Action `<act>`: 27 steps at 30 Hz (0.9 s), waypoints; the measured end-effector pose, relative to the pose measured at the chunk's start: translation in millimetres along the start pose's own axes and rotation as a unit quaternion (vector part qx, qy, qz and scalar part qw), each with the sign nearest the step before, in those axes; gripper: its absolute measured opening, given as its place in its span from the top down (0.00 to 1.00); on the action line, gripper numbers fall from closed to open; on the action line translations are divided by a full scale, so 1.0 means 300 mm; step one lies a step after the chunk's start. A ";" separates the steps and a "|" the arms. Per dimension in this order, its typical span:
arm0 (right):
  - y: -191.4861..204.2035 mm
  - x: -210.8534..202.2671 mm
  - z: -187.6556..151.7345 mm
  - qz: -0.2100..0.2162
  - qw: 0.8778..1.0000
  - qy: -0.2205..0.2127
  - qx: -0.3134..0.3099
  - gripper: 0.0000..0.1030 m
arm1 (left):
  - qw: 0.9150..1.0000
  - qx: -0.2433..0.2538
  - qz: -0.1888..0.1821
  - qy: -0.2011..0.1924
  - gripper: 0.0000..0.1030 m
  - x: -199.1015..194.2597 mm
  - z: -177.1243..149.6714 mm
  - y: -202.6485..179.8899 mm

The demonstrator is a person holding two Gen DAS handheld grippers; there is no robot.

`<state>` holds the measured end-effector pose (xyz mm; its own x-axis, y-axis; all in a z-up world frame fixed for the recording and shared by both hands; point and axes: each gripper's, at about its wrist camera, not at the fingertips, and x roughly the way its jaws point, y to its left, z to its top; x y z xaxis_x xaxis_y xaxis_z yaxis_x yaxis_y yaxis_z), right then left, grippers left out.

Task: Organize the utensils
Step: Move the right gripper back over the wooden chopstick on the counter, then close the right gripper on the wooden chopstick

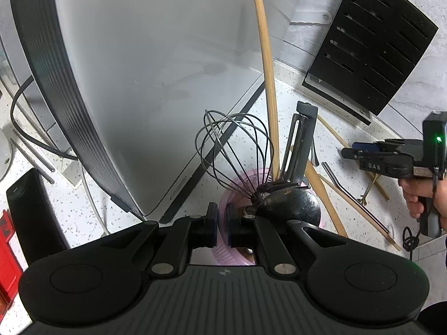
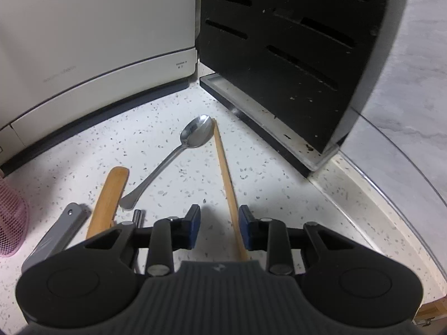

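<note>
Straddling a wooden chopstick [image 2: 226,178], the right gripper [image 2: 220,224] gapes (ungripped) beside spoon [image 2: 178,155]; left gripper [image 1: 222,224] clamps pink holder [image 1: 234,195]

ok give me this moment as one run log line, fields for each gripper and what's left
left gripper: shut on pink holder rim | right gripper: open around chopstick | left on counter: spoon

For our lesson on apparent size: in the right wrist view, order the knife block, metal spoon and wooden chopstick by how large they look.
1. Knife block, clearly largest.
2. Wooden chopstick, longest of the thin ones, though its near end is hidden behind the tool.
3. Metal spoon, shorter but wider; the order of these two is unsure.
</note>
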<state>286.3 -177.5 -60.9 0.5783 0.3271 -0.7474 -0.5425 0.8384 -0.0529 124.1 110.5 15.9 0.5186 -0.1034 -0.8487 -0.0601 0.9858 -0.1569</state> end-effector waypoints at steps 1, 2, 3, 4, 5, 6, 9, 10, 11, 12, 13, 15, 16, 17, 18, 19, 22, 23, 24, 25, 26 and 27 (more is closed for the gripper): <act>-0.002 0.006 0.006 0.000 1.000 0.002 0.001 0.72 | 1.000 0.000 0.000 0.000 0.94 0.000 0.000 0.000; -0.004 0.010 0.013 0.000 1.000 0.003 0.001 0.72 | 1.000 -0.001 0.000 0.000 0.94 0.001 0.001 0.000; -0.007 0.014 0.018 0.001 1.000 0.006 0.003 0.72 | 1.000 -0.001 0.000 0.000 0.94 0.001 0.000 0.000; -0.009 0.018 0.023 0.001 1.000 0.009 0.004 0.72 | 1.000 0.000 0.000 0.000 0.94 0.001 0.001 0.000; -0.011 0.023 0.027 0.004 1.000 0.015 0.006 0.72 | 1.000 0.000 0.001 0.000 0.94 0.001 0.001 -0.001; -0.013 0.031 0.028 0.008 1.000 0.022 0.008 0.76 | 1.000 0.000 0.002 0.000 0.94 0.001 0.001 -0.002; -0.016 0.039 0.031 0.015 1.000 0.026 0.007 0.80 | 1.000 0.001 0.003 0.001 0.94 0.004 0.001 -0.005; -0.014 0.040 0.033 0.015 1.000 0.027 0.004 0.87 | 1.000 0.001 0.004 0.001 0.94 0.005 0.001 -0.006; -0.014 0.039 0.035 0.016 0.999 0.028 0.003 0.91 | 1.000 0.001 0.004 0.002 0.94 0.005 0.002 -0.008; -0.014 0.041 0.037 0.017 0.999 0.028 0.003 0.97 | 1.000 0.001 0.005 0.002 0.94 0.006 0.002 -0.009; -0.012 0.043 0.037 0.018 0.999 0.026 0.004 0.98 | 1.000 0.001 0.005 0.002 0.94 0.006 0.002 -0.009; -0.002 0.044 0.032 0.019 1.000 0.018 0.000 0.99 | 1.000 0.002 0.005 0.002 0.94 0.006 0.001 -0.009; 0.004 0.043 0.032 0.019 1.000 0.016 -0.004 0.99 | 1.000 0.002 0.005 0.002 0.94 0.006 0.001 -0.010; 0.012 0.039 0.029 0.020 1.000 0.012 -0.010 0.99 | 1.000 0.002 0.005 0.002 0.94 0.006 0.001 -0.010; 0.021 0.033 0.028 0.022 1.000 0.009 -0.016 0.99 | 1.000 0.002 0.005 0.002 0.94 0.005 0.001 -0.010; 0.026 0.024 0.027 0.026 0.999 0.005 -0.019 0.99 | 1.000 0.002 0.004 0.002 0.94 0.006 0.001 -0.009; 0.030 -0.014 0.030 0.040 0.999 -0.008 -0.017 0.99 | 1.000 0.001 0.002 0.002 0.94 0.005 0.001 -0.007; 0.033 -0.029 0.032 0.044 0.999 -0.014 -0.018 0.99 | 1.000 0.001 0.002 0.002 0.94 0.004 0.002 -0.005; 0.034 -0.042 0.034 0.046 0.999 -0.018 -0.018 0.99 | 1.000 0.001 0.003 0.002 0.94 0.004 0.002 -0.005; 0.035 -0.054 0.036 0.048 0.998 -0.022 -0.018 0.99 | 1.000 0.001 0.004 0.002 0.94 0.004 0.001 -0.006; 0.037 -0.069 0.037 0.052 0.998 -0.027 -0.017 0.99 | 1.000 0.001 0.005 0.002 0.94 0.005 0.001 -0.008; 0.037 -0.083 0.037 0.054 0.998 -0.034 -0.016 0.99 | 1.000 0.002 0.005 0.002 0.94 0.005 0.002 -0.008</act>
<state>272.8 -171.6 -35.5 0.5543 0.4450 -0.7034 -0.6227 0.7824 0.0043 125.4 108.0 15.3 0.5143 -0.0934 -0.8525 -0.0627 0.9873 -0.1460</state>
